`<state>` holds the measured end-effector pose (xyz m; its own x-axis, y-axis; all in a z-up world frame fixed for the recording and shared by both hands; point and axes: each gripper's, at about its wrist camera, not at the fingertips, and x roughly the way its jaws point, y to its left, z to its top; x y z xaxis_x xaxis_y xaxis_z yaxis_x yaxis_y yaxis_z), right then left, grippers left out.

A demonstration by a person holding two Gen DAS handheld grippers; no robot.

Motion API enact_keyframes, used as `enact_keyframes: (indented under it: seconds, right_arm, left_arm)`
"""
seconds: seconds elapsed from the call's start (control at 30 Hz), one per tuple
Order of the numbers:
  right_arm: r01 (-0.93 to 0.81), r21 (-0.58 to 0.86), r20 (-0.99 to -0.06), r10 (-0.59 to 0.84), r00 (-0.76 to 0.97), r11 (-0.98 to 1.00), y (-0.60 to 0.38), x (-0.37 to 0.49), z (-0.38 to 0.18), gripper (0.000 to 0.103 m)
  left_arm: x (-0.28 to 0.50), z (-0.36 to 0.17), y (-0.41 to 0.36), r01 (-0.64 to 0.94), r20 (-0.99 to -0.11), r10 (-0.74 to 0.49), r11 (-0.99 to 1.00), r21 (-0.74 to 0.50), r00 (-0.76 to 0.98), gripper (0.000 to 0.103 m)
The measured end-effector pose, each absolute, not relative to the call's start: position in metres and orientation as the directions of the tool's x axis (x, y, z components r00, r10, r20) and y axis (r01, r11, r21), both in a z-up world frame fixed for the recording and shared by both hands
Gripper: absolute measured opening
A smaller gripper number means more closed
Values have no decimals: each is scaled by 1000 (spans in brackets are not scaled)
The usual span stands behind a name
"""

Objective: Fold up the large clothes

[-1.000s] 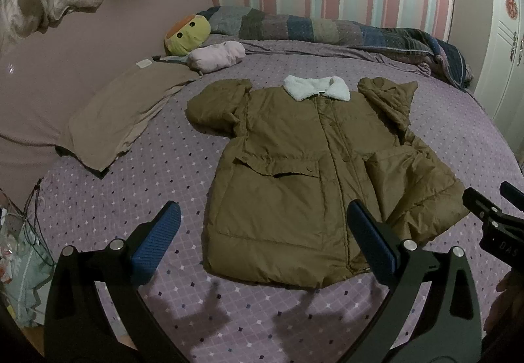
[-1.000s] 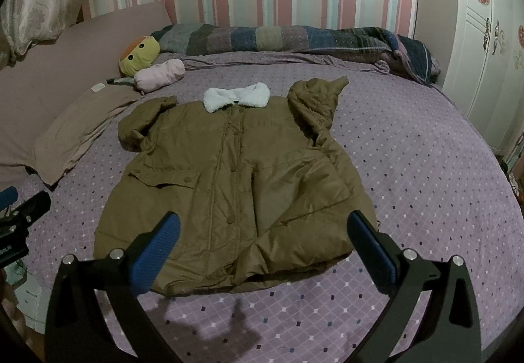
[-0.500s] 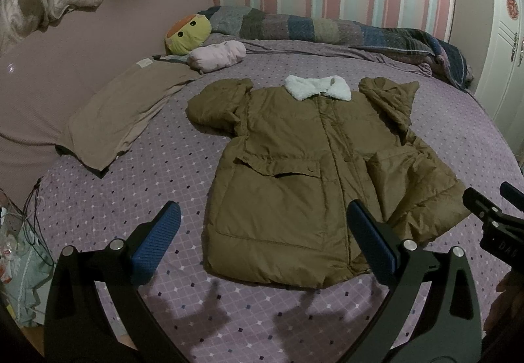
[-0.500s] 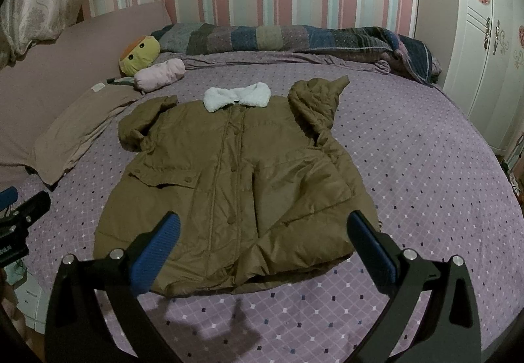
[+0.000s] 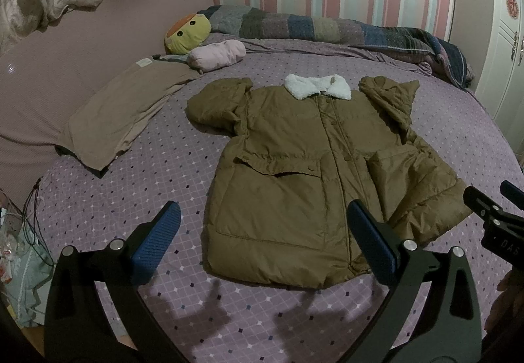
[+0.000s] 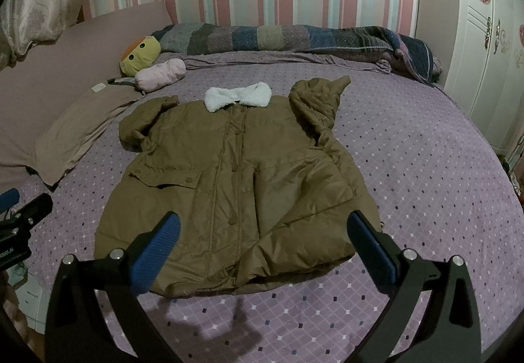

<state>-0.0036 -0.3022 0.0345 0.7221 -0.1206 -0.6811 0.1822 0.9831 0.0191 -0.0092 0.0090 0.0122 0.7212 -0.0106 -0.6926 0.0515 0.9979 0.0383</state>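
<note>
Nothing has shifted: olive padded coat point(image 5: 288, 173) lies collar-away ahead of both spread-fingered grippers, left gripper point(image 5: 262, 240) and right gripper point(image 6: 262, 240), hem nearest.

Olive-brown padded coat point(image 5: 294, 173) lies front-up, flat on purple dotted bed sheet point(image 5: 131, 192), hem toward cameras. White fleece collar point(image 5: 317, 86) at far end. Front buttoned shut. Flap pocket point(image 5: 281, 166) on left panel. Both sleeves folded inward over body; right side bunched, puffed up near hem.
</note>
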Motion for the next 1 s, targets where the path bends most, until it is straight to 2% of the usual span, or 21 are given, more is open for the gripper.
enact_keyframes:
  seconds: [1.0]
  right_arm:
    - [167, 29, -677, -103, 728, 986, -302, 11, 16, 102]
  left_arm:
    - [8, -5, 9, 42, -710, -5, 999, 35, 704, 100]
